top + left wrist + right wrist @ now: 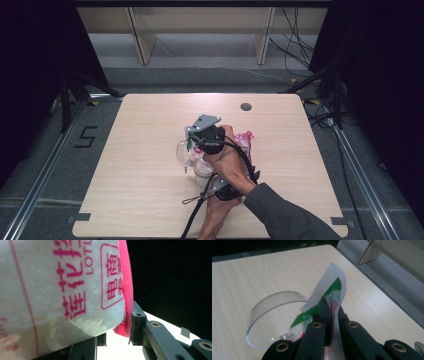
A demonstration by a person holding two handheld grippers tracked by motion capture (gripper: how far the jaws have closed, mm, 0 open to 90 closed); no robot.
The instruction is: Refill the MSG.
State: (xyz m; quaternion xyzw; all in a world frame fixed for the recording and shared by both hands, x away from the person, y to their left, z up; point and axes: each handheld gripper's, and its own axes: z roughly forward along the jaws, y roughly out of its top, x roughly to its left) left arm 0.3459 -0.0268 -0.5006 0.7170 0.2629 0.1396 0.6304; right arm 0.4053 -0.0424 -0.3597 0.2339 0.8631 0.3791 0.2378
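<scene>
Right, both hands meet near the middle of the bench (pixel 150 150), a little toward its near edge. The right tool (pixel 329 307) has its jaws pressed together on the top flap of a clear plastic bag (pixel 332 287) with green and red print, pinching it tight. Beside it, a clear round container (pixel 274 312) sits on the wood. The left tool (pixel 113 336) is clamped on a white bag (pixel 62 290) printed in pink characters, its pink edge squeezed against one jaw, the grainy contents bulging above.
</scene>
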